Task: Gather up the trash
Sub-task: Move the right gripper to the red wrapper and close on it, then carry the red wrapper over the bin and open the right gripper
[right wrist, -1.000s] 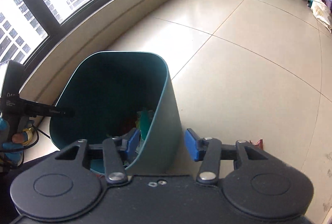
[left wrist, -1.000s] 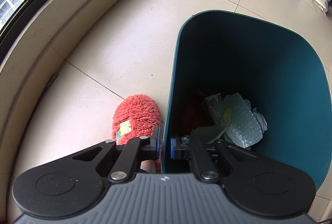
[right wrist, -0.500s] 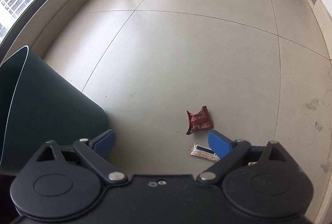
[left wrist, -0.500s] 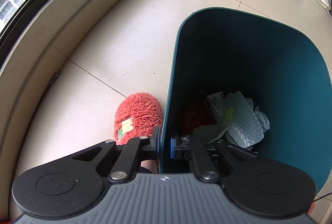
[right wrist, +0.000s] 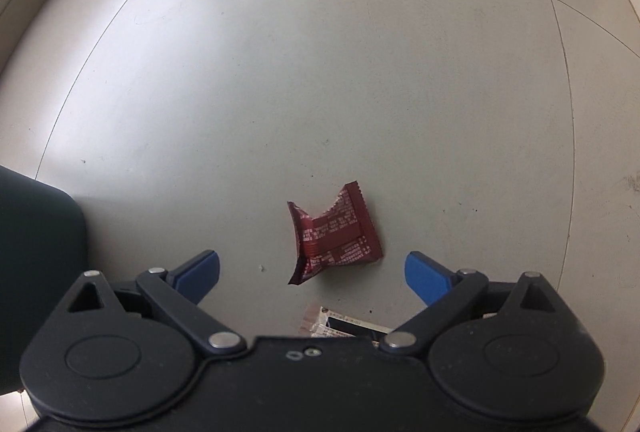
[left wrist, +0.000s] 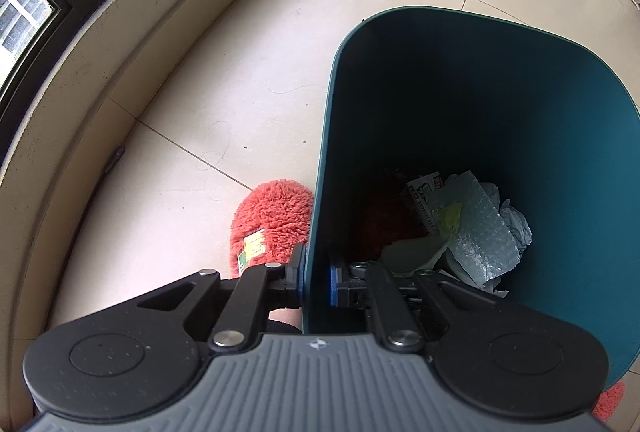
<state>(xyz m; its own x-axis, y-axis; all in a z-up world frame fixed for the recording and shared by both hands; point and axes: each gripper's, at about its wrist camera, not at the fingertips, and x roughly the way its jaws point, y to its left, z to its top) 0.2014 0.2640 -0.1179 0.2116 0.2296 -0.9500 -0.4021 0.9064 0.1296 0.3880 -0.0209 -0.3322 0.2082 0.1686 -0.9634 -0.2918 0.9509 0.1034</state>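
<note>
Left gripper (left wrist: pixel 316 274) clenched on the near wall of the teal trash bin (left wrist: pixel 580 192) — one pad outside, one inside the rim. Inside the bin, lower centre of the left wrist view: crumpled bubble wrap (left wrist: pixel 476 228), printed paper (left wrist: pixel 424 196), a pale scrap. Beside the bin's left wall, a fuzzy red slipper (left wrist: pixel 272 216) on the tiled floor (left wrist: pixel 224 80).

Right gripper (right wrist: pixel 312 270) released, blue pads spread wide above the floor, nothing grasped. Between and just beyond them, at lower centre of the right wrist view — a crumpled dark red snack wrapper (right wrist: pixel 334 232). Nearer the gripper body, a pale wrapper (right wrist: pixel 340 324), partly hidden. Bin wall at left edge.
</note>
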